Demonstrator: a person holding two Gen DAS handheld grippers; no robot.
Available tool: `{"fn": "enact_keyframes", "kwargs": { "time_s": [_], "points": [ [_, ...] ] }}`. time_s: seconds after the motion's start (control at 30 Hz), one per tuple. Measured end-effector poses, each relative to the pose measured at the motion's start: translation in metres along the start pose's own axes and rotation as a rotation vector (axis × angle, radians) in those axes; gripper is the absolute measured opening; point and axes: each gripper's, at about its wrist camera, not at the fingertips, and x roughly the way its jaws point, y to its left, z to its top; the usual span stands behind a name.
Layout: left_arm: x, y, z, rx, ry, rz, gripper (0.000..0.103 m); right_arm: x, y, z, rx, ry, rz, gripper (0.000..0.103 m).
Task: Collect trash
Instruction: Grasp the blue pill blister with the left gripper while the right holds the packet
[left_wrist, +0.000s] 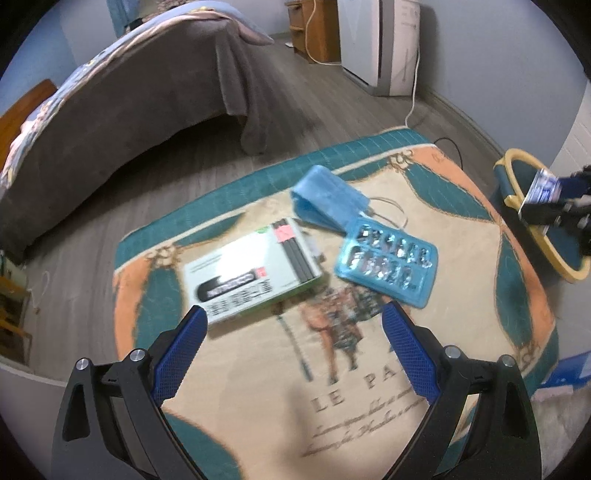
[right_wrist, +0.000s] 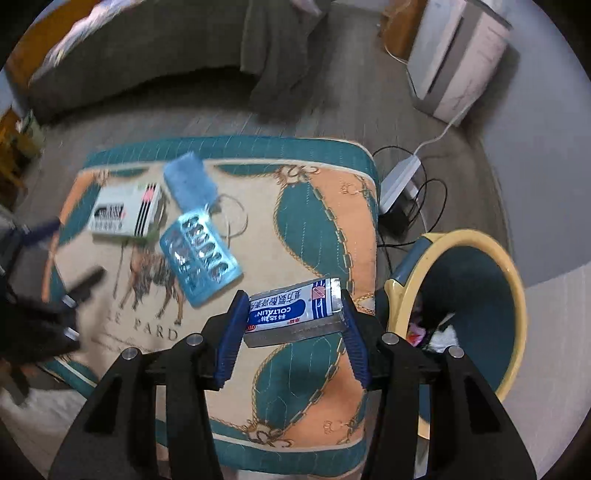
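My right gripper (right_wrist: 293, 317) is shut on a blue and white medicine box (right_wrist: 291, 312), held above the rug's right edge, just left of the yellow-rimmed teal bin (right_wrist: 515, 295). That box (left_wrist: 541, 190) shows over the bin (left_wrist: 517, 201) in the left wrist view. My left gripper (left_wrist: 291, 325) is open and empty above the rug, just short of a white and green box (left_wrist: 251, 271) and a blue blister pack (left_wrist: 386, 264). A blue face mask (left_wrist: 327, 195) lies behind them. The same three also lie on the rug in the right wrist view: box (right_wrist: 125, 212), blister pack (right_wrist: 201, 254), mask (right_wrist: 188, 181).
The patterned rug (left_wrist: 369, 387) lies on a wooden floor. A bed with a grey skirt (left_wrist: 140, 85) stands at the back left. A white appliance (left_wrist: 380, 40) and its cable (left_wrist: 413, 99) are at the back right. A power adapter with cables (right_wrist: 399, 188) lies behind the bin, which holds some trash (right_wrist: 439, 332).
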Motion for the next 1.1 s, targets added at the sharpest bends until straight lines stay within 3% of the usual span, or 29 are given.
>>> {"fn": "enact_keyframes", "kwargs": {
  "time_s": [0.13, 0.23, 0.37, 0.77, 0.93, 1.03, 1.1],
  "points": [
    [0.01, -0.028, 0.009, -0.018, -0.033, 0.013, 0.095, 0.003, -0.016, 0.006, 0.043, -0.022, -0.004, 0.049],
    [0.017, -0.045, 0.017, -0.074, -0.045, -0.017, 0.095, 0.005, -0.034, 0.009, 0.074, -0.013, -0.005, 0.049],
    [0.036, -0.064, 0.024, -0.194, 0.006, -0.045, 0.095, 0.008, -0.047, 0.009, 0.081, -0.02, -0.011, 0.049],
    [0.085, -0.066, 0.032, -0.449, 0.128, 0.04, 0.095, 0.006, -0.062, 0.002, 0.082, -0.027, 0.012, 0.049],
    [0.1, -0.069, 0.033, -0.428, 0.137, 0.052, 0.095, 0.008, -0.065, 0.0, 0.081, -0.019, 0.016, 0.049],
    [0.101, -0.074, 0.036, -0.365, 0.112, 0.065, 0.096, 0.008, -0.063, 0.001, 0.071, -0.022, 0.022, 0.049],
    [0.1, -0.077, 0.039, -0.342, 0.103, 0.039, 0.085, 0.008, -0.062, 0.001, 0.061, -0.021, 0.019, 0.049]
  ]
}}
